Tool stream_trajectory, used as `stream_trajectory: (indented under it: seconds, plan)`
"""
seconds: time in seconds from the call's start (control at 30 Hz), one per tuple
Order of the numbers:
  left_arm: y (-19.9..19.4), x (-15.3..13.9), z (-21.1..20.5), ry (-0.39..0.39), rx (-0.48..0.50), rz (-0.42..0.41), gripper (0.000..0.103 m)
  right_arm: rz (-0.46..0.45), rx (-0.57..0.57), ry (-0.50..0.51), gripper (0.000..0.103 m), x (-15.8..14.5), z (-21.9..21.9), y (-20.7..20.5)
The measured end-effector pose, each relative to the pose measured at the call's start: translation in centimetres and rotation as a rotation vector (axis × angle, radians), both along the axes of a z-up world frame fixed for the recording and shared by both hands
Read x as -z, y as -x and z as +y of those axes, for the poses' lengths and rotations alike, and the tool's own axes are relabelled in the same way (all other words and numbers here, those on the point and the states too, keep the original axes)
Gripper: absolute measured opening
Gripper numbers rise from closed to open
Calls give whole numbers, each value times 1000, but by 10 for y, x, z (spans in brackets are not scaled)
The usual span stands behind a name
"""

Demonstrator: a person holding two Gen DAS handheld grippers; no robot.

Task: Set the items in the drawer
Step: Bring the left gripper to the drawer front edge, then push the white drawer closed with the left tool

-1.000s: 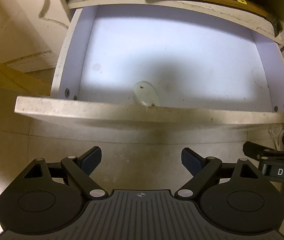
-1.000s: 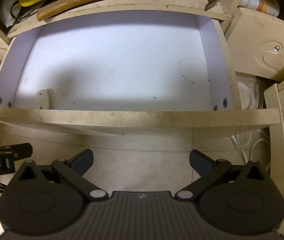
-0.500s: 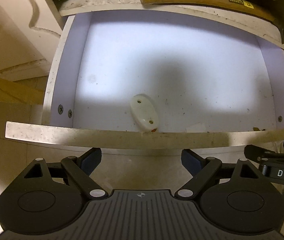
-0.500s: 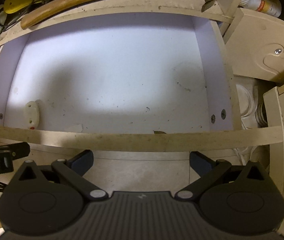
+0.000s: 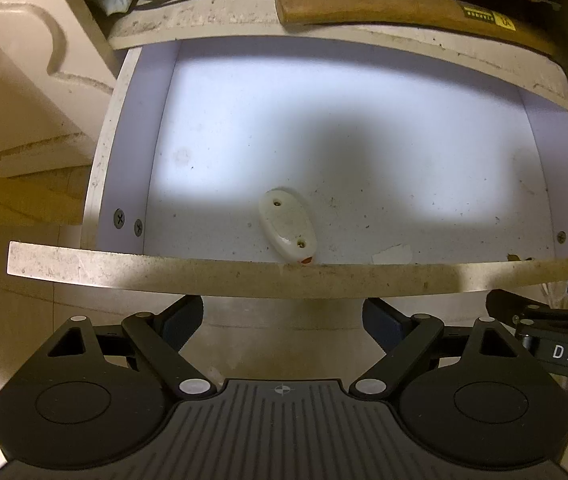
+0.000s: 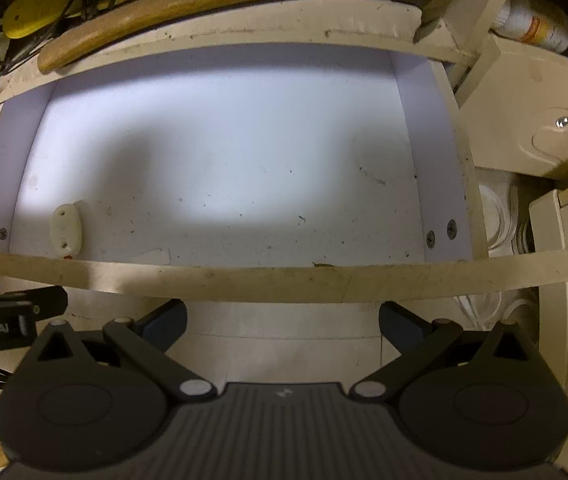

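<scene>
Drawer (image 5: pixel 348 152) space is shown pulled out below both cameras, its pale floor lit in a bright patch and speckled with dirt, its front panel (image 5: pixel 244 276) running across the near edge. A wooden-handled hammer (image 5: pixel 404 12) is laid on the shelf just beyond the far edge of the drawer (a yellow label is seen on its handle). The left gripper (image 5: pixel 283 320) is held on the near side of the front panel with its 2 fingers spread wide and nothing between them; the right gripper (image 6: pixel 283 320) is held likewise, fingers wide apart and empty, and is seen at the right edge of the left view. A small white oval fitting (image 5: pixel 288 226) with 2 screws is seen on the drawer floor, touching the front panel, left of centre. A paper scrap (image 5: pixel 392 254) is seen just to its right.
</scene>
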State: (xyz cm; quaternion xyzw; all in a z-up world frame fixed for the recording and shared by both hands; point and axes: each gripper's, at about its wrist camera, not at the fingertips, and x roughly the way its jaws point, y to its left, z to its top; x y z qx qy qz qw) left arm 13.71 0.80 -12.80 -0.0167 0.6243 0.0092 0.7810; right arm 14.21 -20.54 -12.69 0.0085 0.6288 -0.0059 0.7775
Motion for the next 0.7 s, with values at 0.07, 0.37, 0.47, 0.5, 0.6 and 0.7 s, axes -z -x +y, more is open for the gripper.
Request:
stream_trajectory:
  seconds: [0.07,0.37,0.47,0.5,0.6,0.7]
  plan:
    - [-2,0,1,3,0,-1,88,0,2,-2,103,0,0,-2]
    - [-7,-2,5,23,-6,-7,88,-10,0,1,103,2,0,-9]
    - [-9,-1,7,29,-5,-7,88,-14,2,-2,103,3,0,-11]
    - [-9,-1,7,30,-5,-8,88,-17,2,-3,103,3,0,-12]
    - [-5,1,7,30,-5,-12,88,-25,2,1,103,4,1,-8]
    - [-1,1,6,30,-5,-18,88,-31,3,3,103,5,2,-7]
